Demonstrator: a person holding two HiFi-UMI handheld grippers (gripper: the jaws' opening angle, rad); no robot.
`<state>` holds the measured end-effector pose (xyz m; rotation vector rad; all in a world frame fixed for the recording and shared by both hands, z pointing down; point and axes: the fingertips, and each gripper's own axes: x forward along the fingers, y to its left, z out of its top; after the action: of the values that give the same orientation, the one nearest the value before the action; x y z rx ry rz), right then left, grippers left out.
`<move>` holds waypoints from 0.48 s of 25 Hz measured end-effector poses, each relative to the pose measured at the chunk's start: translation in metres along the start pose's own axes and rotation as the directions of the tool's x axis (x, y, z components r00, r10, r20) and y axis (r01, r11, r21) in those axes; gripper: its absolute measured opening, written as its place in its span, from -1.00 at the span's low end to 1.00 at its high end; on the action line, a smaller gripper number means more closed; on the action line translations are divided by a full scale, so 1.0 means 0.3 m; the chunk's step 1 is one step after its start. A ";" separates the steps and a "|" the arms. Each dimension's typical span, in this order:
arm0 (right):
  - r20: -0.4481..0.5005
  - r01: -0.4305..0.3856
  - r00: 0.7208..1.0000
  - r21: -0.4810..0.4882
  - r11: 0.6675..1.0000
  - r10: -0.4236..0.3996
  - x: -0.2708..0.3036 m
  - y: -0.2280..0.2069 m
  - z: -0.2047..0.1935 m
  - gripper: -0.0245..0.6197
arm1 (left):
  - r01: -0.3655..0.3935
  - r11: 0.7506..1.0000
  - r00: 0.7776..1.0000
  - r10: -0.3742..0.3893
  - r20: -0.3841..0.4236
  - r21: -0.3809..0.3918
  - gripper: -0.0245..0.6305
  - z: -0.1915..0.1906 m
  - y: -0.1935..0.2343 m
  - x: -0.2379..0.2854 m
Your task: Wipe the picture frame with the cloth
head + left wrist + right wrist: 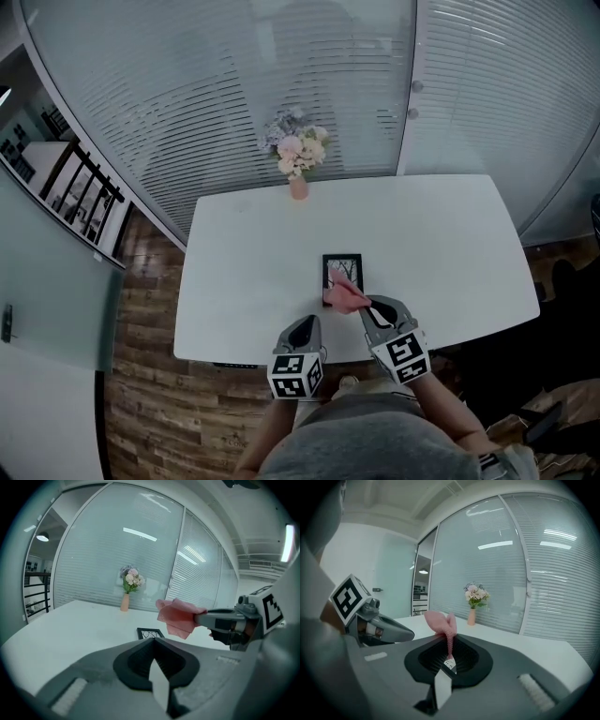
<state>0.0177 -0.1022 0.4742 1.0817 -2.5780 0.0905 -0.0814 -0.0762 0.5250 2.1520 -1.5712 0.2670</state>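
Observation:
A small black picture frame lies flat on the white table, near its front edge. My right gripper is shut on a pink cloth, which hangs over the frame's near end. From the left gripper view the pink cloth sits at the right gripper's tip, above the picture frame. In the right gripper view the cloth sticks up from between the shut jaws. My left gripper is shut and holds nothing, at the table's front edge, left of the frame.
A pink vase of flowers stands at the table's far edge, against a glass wall with blinds. Wooden floor lies to the left of the table.

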 end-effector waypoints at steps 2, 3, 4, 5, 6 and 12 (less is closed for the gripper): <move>-0.002 -0.007 1.000 -0.015 1.000 0.007 0.040 -0.022 -0.001 -0.87 | -0.003 1.000 1.000 0.003 -0.010 -0.001 -0.92 0.000 0.006 0.038; -0.007 -0.012 1.000 -0.025 1.000 0.011 0.059 -0.030 -0.004 -0.87 | -0.004 1.000 1.000 0.004 -0.015 -0.002 -0.92 -0.002 0.009 0.056; -0.014 -0.017 1.000 -0.035 0.999 0.016 0.078 -0.037 -0.010 -0.87 | -0.005 1.000 1.000 0.005 -0.021 -0.002 -0.92 -0.005 0.013 0.073; -0.024 -0.022 0.999 -0.047 0.999 0.021 0.096 -0.042 -0.017 -0.87 | -0.006 1.000 1.000 0.006 -0.029 -0.003 -0.92 -0.011 0.016 0.089; -0.034 -0.030 0.999 -0.058 0.998 0.028 0.113 -0.046 -0.024 -0.87 | -0.007 1.000 0.999 0.007 -0.037 -0.004 -0.92 -0.018 0.019 0.105; -0.100 -0.089 0.992 -0.117 0.989 0.078 0.178 -0.038 -0.070 -0.87 | -0.017 1.000 0.996 0.016 -0.085 -0.009 -0.92 -0.065 0.020 0.173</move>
<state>-0.0030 -0.1427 0.5112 0.9039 -2.5079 0.0060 -0.0679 -0.1125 0.5651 2.0931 -1.5401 0.3509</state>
